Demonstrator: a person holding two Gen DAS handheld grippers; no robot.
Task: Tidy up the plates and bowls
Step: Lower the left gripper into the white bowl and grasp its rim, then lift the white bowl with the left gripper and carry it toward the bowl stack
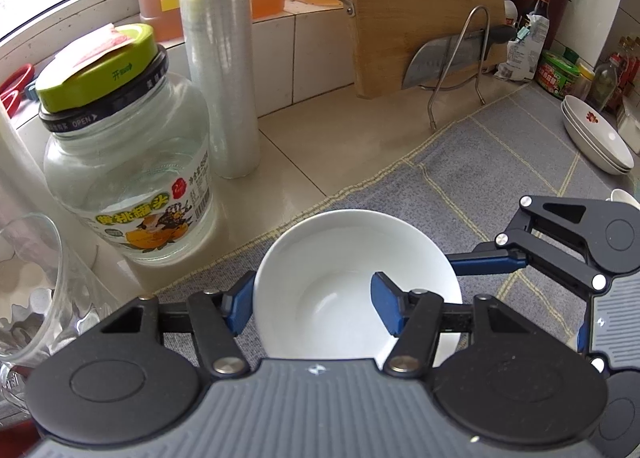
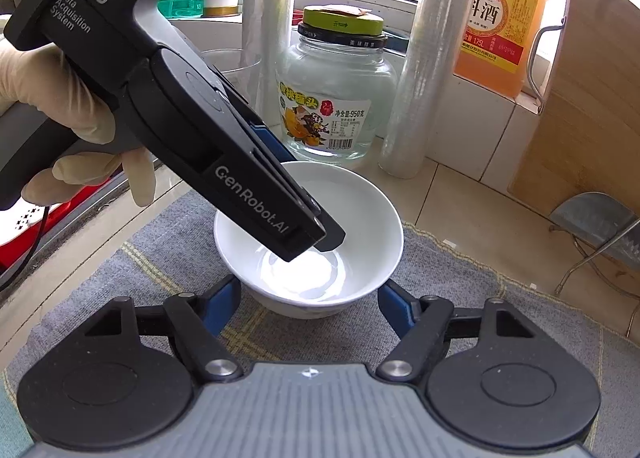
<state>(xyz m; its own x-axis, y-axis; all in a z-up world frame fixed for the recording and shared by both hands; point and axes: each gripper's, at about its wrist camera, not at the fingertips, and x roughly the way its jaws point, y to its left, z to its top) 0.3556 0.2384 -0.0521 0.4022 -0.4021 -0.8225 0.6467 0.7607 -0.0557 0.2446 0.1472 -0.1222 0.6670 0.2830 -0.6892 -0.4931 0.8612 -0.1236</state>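
Observation:
A white bowl (image 1: 340, 270) (image 2: 352, 226) stands upright on a grey mat (image 1: 500, 162) (image 2: 132, 258). My left gripper (image 1: 316, 308) is open and straddles the bowl's left wall, one blue finger outside, one inside; in the right wrist view its tip (image 2: 320, 238) dips into the bowl. My right gripper (image 2: 310, 304) is open and empty just in front of the bowl, a finger on each side; the left wrist view shows it at the right (image 1: 520, 258). Stacked white plates (image 1: 596, 138) with a red flower lie at the far right.
A glass jar with a green lid (image 1: 128, 162) (image 2: 336, 98), a cling film roll (image 1: 220, 58) (image 2: 432, 70), a glass pitcher (image 1: 36, 282), a cutting board (image 1: 424, 10) with a cleaver on a rack (image 1: 444, 58), oil jugs (image 2: 500, 14) and condiments (image 1: 560, 74) line the counter's back.

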